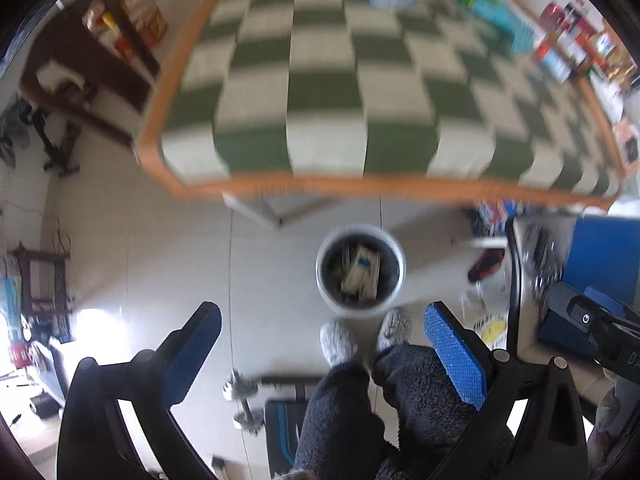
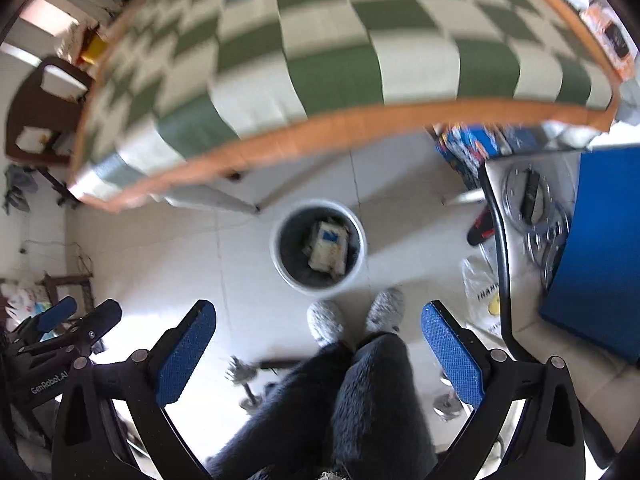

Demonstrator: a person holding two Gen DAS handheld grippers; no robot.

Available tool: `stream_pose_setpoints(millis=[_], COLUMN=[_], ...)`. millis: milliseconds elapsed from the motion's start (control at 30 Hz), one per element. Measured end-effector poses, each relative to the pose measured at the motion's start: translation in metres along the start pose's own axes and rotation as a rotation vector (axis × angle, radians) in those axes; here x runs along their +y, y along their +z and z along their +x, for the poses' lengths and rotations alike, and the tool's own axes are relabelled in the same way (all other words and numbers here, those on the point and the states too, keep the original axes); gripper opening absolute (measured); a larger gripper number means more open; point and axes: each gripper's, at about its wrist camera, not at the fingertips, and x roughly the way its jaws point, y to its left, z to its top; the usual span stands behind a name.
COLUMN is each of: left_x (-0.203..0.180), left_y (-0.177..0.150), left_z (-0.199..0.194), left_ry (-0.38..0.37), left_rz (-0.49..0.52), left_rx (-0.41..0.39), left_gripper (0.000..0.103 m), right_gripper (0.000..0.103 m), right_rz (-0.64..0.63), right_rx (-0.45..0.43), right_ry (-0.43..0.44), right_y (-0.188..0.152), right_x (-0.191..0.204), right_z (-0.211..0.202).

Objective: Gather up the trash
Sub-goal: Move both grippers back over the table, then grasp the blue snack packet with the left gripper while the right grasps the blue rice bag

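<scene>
Both grippers, left point(image 1: 320, 344) & right point(image 2: 316, 340), spread wide, empty, above bin point(image 1: 361, 272), prob. carton point(image 1: 362, 274) dropped inside already.

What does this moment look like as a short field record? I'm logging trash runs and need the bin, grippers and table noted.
left gripper: open, holding nothing
right gripper: open, holding nothing
trash bin: white, round, on the floor in front of the person's slippers
bin contents: a crumpled carton with blue print
table: green and white checked cloth, orange edge
left on table: blurred packets at the far side
image quality: motion blur in both views
</scene>
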Motion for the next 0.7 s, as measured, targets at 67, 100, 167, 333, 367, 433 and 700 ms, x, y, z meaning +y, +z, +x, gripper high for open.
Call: stream_pose_setpoints(millis=[67,100,167,333,367,433,700], left_x=[-0.004,-0.007,-0.01,-0.032,-0.038,-0.047,-0.086], left_y=[0.028,0.042,0.074,0.16,0.179,0.213,0.335], left_z=[-0.016,-0.023,-0.031,-0.032,-0.027,-0.02,0.052], left_ry=[0.0,0.005,0.011,0.038,0.044,0.064,0.094], left_rz=[0.019,0.028,0.037,0.069,0.083,0.102,0.187], left_rx=[-0.046,-0.067,-0.101,-0.128,-0.123,-0.12,0.016], left_gripper=[0.103,0.103,0.103,0.103,0.103,0.103,0.103], right_gripper=[0.103,0.103,0.103,0.103,0.103,0.103,0.103], right_rz=[0.016,0.027,0.043,0.026,0.025,0.024,-0.017], right_rx=[-0.039,-0.056,-0.082,-0.125,-0.122,-0.115,-0.052], right_ry=[0.022,0.038,0.056,0.029,0.023,0.012,-0.08], right_y=[0.017,0.03,0.053,0.137,0.152,0.194,0.367], right_x=[0.005,0.006,0.008,0.004,0.001,-0.006,-0.043], right_z=[-0.022,-0.035,-0.053,-0.084,-0.084,-0.086,-0.051])
